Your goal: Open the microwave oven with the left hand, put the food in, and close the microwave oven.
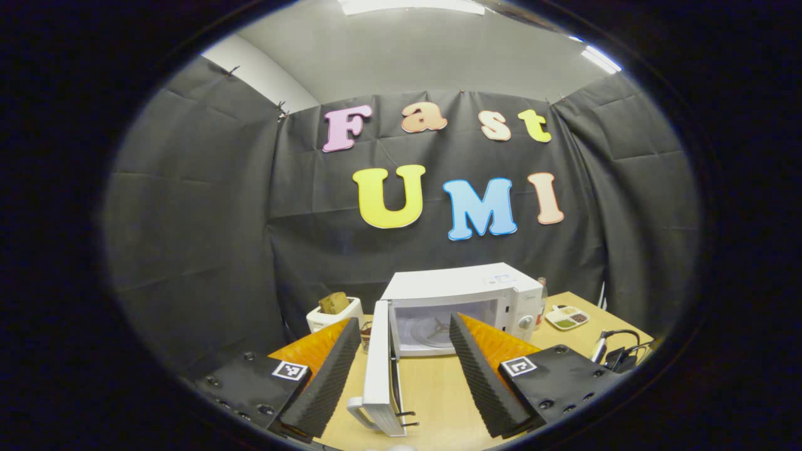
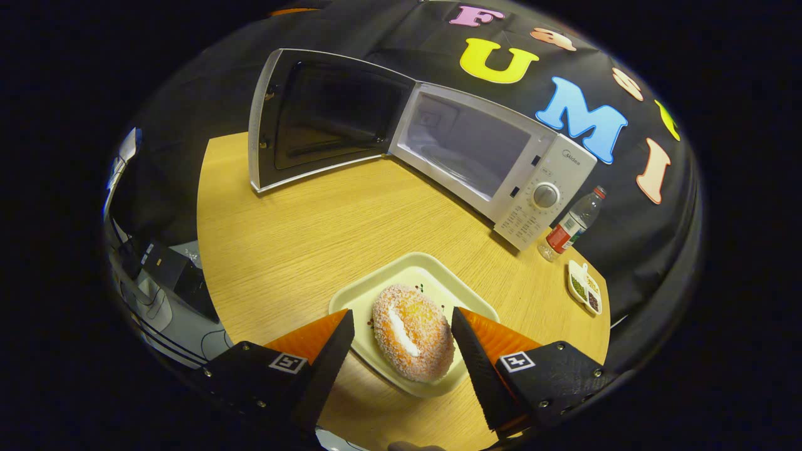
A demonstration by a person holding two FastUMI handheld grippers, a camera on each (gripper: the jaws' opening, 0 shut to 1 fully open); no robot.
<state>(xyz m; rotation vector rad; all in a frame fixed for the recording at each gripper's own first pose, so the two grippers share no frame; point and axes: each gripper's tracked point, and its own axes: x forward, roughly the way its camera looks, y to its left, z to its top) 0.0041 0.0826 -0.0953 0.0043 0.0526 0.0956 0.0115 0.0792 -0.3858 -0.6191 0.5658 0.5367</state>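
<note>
left gripper (image 1: 404,357): jaws spread wide, not holding anything. The open microwave door (image 1: 382,369) stands edge-on in the gap between the fingers, closer to the left one, and I can't tell if it's touching.
right gripper (image 2: 401,341): jaws wide too, one finger on each side of the donut (image 2: 412,332). There's a sliver of tray showing on both sides, so they look just short of contact, nothing pinched.
donut: sugar-dusted with a pale cream line down the middle, lying flat on the cream tray (image 2: 376,294). In the right gripper view its long axis runs pretty much along the fingers, tilted a bit to the right at the near end.
tray: sits on the wooden table (image 2: 301,232) near its front edge, one corner aimed toward the microwave (image 2: 495,163).
microwave: at the back of the table against the cloth wall. Door is swung fully open to the left, and the cavity with its turntable (image 1: 432,326) is in plain sight.
open room: a big bare stretch of table between the tray and the microwave mouth.
right side: a bottle (image 2: 573,223) just beside the microwave's control panel, and a small divided dish (image 2: 584,287) near the right edge.
left side: a white toaster (image 1: 332,311) with bread in it, left of the door.
</note>
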